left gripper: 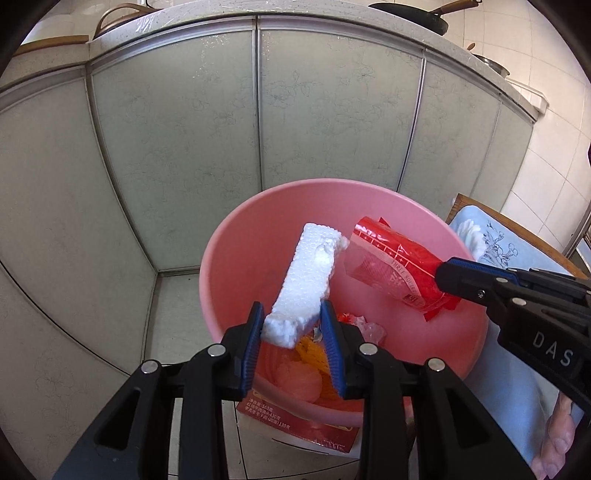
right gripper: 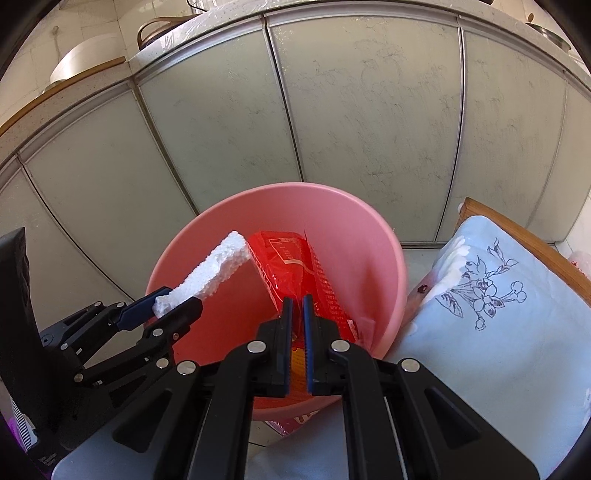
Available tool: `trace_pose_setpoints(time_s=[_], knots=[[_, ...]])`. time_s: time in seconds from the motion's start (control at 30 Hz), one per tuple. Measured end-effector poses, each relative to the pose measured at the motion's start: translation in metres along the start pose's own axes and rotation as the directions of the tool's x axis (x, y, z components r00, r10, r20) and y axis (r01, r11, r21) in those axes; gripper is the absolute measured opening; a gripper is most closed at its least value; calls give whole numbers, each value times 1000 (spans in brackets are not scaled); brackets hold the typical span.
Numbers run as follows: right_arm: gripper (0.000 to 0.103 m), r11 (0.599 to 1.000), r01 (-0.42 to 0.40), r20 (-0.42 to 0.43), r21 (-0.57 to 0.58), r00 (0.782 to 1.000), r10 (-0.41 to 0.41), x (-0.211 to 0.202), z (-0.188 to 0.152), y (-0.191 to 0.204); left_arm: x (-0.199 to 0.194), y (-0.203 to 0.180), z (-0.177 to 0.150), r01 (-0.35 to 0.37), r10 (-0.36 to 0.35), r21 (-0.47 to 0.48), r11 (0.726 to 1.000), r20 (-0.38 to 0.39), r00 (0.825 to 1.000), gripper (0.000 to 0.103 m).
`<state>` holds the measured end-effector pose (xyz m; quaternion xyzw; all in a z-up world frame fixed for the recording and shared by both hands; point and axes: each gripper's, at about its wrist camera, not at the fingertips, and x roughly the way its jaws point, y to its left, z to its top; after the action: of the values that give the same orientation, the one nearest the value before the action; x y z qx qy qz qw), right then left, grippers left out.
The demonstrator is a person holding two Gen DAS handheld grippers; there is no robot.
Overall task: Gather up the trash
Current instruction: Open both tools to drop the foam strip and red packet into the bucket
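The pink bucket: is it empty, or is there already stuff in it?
Not empty. The pink bucket already holds crumpled orange and clear wrappers at its bottom, seen from the left wrist view.

Home kitchen, cabinet doors (left gripper: pixel 207 122), stone countertop (left gripper: pixel 332 18), frying pan (left gripper: pixel 417 16)

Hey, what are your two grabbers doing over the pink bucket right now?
Left gripper pinching white foam block. Right gripper shut on red wrapper. Both over pink bucket. Nothing in the way.

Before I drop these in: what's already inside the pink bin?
Crumpled orange, yellow and clear wrappers lie at the pink bin's bottom. The foam block and red wrapper hang above, covering the rest.
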<state>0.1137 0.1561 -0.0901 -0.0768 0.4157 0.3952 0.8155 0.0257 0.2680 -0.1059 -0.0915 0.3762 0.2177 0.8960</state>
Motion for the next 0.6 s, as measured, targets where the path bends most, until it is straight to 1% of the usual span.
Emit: trace_pose_setpoints(time_s=[0.13, 0.2, 0.27, 0.3, 0.4, 0.6], knots=[[6, 1000, 2, -9, 6, 1000, -2, -2, 0, -2, -3, -2, 1, -2, 2, 6, 1000, 2, 1000, 44], [8, 1000, 5, -12, 7, 1000, -5, -3, 0, -3, -6, -1, 1, -3, 3, 5, 1000, 5, 1000, 47], [9, 1000, 3, -11, 11, 1000, -3, -6, 0, -5, -10, 1, 2, 7, -7, -3, 1000, 8, 1000, 48], [13, 1000, -4, -10, 14, 1000, 4, -7, 1, -5, -12, 2, 4, 19, -19, -7, 1000, 9, 1000, 48], [25, 1000, -7, 1, 9, 1000, 7, -13, 3, -3, -20, 3, 7, 23, -23, -11, 1000, 19, 1000, 48], [26, 1000, -17, 42, 8, 999, 17, -37, 6, -3, -46, 1, 16, 35, -35, 10, 999, 64, 997, 48]])
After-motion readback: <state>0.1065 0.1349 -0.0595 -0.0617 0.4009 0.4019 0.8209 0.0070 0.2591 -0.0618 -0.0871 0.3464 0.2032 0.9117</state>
